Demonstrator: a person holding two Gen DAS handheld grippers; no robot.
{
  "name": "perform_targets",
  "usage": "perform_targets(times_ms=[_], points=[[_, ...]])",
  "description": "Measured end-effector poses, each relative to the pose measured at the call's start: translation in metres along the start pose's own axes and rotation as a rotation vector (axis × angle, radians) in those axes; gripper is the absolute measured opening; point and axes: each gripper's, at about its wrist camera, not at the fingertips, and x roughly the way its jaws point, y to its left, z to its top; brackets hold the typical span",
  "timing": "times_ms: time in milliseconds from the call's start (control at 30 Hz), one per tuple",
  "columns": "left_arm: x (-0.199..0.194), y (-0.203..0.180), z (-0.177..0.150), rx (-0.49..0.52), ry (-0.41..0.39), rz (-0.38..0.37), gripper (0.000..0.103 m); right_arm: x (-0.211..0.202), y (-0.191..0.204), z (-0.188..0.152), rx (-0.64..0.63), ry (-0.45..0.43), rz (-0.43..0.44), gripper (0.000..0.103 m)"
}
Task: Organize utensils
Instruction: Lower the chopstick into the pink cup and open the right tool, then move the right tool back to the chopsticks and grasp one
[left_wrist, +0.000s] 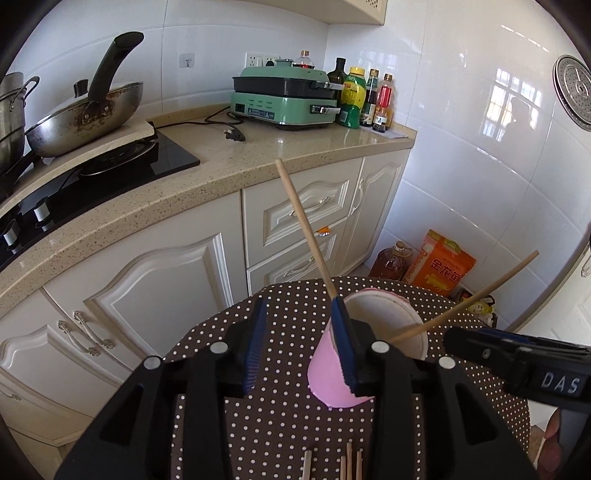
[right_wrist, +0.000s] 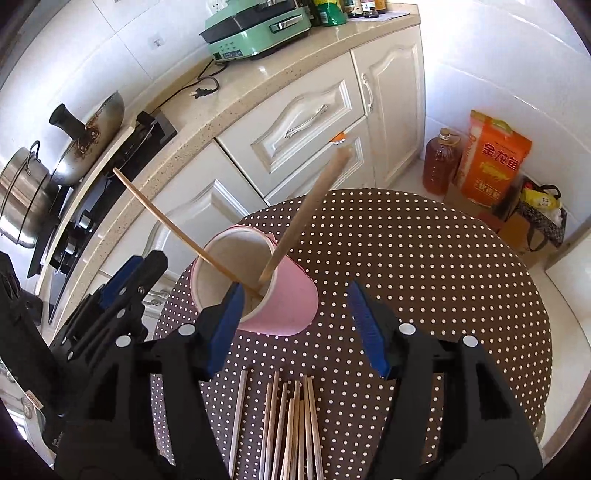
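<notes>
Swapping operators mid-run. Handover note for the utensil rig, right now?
Left gripper: open, empty, jaws wide, its right finger against the near side of the pink cup.
Right gripper: open, empty, just above the table behind the cup.
Pink cup: upright on the polka-dot table.
Done: two chopsticks stand in the cup, leaning apart.
Left: the loose chopstick bundle lies flat on the table, between the cup and the operator, below the right gripper. Pick those up and drop them in the cup.
</notes>
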Motion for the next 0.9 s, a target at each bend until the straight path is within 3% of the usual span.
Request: perform_targets(times_ms=[300, 533, 767, 900], points=[[-0.045, -0.005, 0.003, 0.032, -0.014, 0.046, 0.038, -0.052, 0.009, -0.01, -0.036, -0.055, -0.018, 0.06], [-0.103, -0.007, 0.003, 0.038, -0.063, 0.077, 0.053, -0.109, 0.013, -0.03, -0.064, -0.118, -0.035, 0.07], [-0.14, -0.002, -0.021, 0.018, -0.01, 0.064, 0.054, -0.137, 0.01, -0.062, -0.095, -0.103, -0.082, 0.073], [-0.145, -0.002, -0.048, 0.036, 0.043, 0.064, 0.06, -0.137, 0.004, -0.085, -0.094, -0.066, -0.105, 0.073]])
